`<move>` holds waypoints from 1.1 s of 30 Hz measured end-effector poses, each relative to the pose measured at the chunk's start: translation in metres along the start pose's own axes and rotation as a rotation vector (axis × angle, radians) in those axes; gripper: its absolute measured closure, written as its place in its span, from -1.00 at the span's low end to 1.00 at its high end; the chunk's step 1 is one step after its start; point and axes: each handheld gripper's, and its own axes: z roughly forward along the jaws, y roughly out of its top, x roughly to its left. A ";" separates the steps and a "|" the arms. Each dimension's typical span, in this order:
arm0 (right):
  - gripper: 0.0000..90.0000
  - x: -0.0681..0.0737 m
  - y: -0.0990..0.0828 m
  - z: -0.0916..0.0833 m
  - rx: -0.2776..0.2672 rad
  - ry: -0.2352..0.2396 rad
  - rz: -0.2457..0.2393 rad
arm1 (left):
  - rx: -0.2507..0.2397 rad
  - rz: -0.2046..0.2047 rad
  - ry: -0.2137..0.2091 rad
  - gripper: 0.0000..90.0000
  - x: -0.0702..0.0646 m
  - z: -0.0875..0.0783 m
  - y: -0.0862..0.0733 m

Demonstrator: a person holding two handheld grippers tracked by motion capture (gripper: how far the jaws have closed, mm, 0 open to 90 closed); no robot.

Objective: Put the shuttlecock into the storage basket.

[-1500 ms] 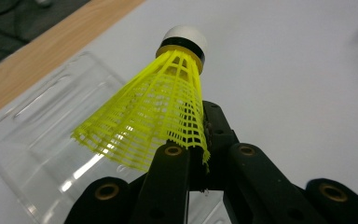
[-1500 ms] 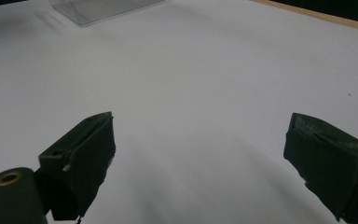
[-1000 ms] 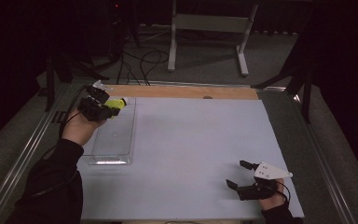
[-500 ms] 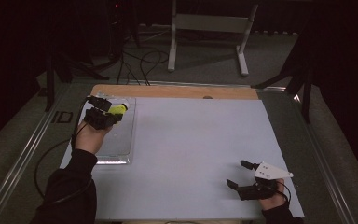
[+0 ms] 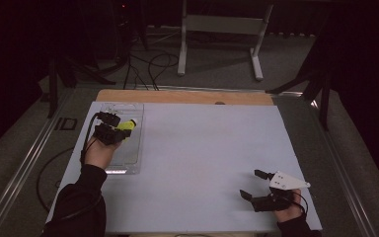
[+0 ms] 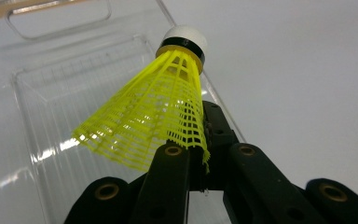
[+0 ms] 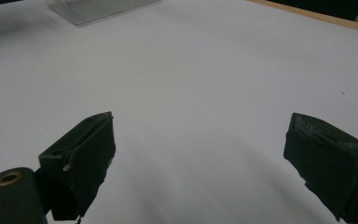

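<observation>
Over the clear tray (image 5: 128,160), the left gripper (image 6: 200,154) pinches a yellow shuttlecock (image 6: 154,116) by its skirt rim. It is probably featherlight and springy; the cork is the firmer hold. Well away, the right gripper (image 7: 200,158) has its fingers wide, empty above the bench (image 5: 207,163).

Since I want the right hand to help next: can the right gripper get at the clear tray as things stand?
Probably yes. The right gripper is open and holds nothing, and bare white table lies between it and the clear tray; but the left gripper, holding the shuttlecock, hovers over it.
</observation>
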 end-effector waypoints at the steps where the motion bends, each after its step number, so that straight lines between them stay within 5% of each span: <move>1: -0.80 0.000 0.000 0.000 0.000 -0.001 -0.002 | 0.007 -0.004 -0.009 1.00 0.000 0.002 -0.001; 29: -0.80 -0.001 -0.001 0.000 0.008 -0.005 0.006 | 0.105 0.004 -0.008 0.96 -0.001 0.027 -0.008; 33: -0.80 -0.001 -0.001 0.000 0.009 -0.005 0.007 | 0.086 -0.012 0.002 0.67 -0.002 0.027 -0.008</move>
